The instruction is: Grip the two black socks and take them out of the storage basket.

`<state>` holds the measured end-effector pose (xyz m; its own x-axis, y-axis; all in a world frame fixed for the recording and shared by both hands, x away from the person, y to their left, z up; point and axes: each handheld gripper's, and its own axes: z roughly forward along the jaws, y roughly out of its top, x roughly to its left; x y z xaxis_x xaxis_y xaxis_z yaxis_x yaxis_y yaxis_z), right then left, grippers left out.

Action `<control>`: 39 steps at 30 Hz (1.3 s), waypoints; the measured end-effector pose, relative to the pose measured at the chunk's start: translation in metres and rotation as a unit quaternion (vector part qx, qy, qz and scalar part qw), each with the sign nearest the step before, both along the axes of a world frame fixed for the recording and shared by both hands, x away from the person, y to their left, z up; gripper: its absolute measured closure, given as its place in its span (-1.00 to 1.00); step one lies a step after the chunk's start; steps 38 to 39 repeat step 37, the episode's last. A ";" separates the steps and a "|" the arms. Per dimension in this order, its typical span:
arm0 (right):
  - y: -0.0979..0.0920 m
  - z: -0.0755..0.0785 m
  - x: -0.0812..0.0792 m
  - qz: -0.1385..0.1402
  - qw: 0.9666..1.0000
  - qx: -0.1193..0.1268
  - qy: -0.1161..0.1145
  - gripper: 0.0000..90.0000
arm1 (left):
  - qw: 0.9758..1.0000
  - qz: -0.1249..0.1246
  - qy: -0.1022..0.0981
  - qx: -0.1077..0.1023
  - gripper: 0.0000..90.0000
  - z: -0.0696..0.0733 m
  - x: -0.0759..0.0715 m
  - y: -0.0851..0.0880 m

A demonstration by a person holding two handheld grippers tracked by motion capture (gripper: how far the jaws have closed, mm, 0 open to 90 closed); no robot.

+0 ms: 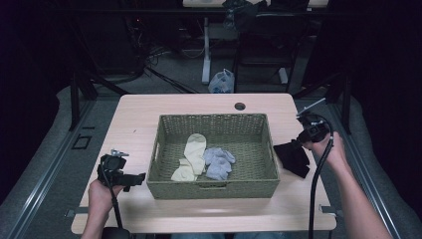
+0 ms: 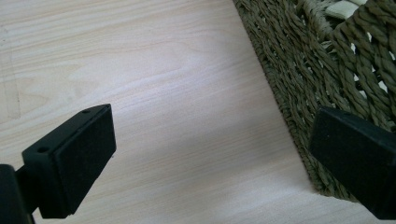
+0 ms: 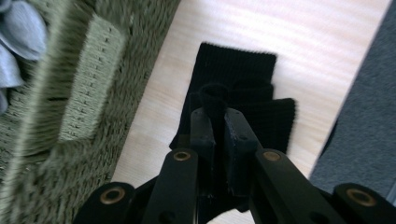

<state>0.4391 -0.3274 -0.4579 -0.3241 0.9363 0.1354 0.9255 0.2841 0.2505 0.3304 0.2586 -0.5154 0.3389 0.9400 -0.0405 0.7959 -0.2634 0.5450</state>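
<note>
Here the black sock [image 3: 233, 100], pinched thinly by the right gripper [image 3: 215, 100], could be dropped beside the basket [image 1: 214, 189], while the left gripper [image 2: 210, 154] was held with jaws apart.

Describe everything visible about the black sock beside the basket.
The black sock is a ribbed knit, folded or bunched into overlapping layers with a straight cuff edge at its far end. It lies on the light wood table, on the side nearest the person's right hand, close to the woven basket but outside it. The right claw is shut on a raised pinch of its fabric; the rest looks to lie on the tabletop.
</note>
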 end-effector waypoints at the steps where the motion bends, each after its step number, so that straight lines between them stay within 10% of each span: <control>1: 0.000 -0.005 -0.001 0.000 1.000 0.000 0.001 0.86 | 1.000 0.000 0.000 0.000 -0.98 0.000 0.000 0.000; 8: 0.005 -0.037 -0.007 0.003 1.000 0.012 0.018 0.82 | 1.000 0.002 -0.002 -0.001 -0.98 0.000 0.000 0.000; 12: 0.007 -0.047 -0.013 -0.004 1.000 0.016 0.010 0.47 | 1.000 0.003 -0.003 -0.002 -0.98 0.000 -0.001 0.000; 18: 0.005 -0.025 -0.029 0.001 1.000 0.012 -0.022 -0.32 | 1.000 0.002 -0.002 -0.001 -0.98 0.000 0.000 0.001; 30: 0.002 0.008 -0.083 0.017 0.996 0.013 -0.082 -0.79 | 1.000 0.003 -0.003 -0.001 -0.98 0.000 -0.001 0.000; 39: -0.001 0.009 -0.088 0.016 0.995 0.003 -0.096 -0.97 | 1.000 0.001 -0.002 0.001 -0.98 0.000 0.000 0.000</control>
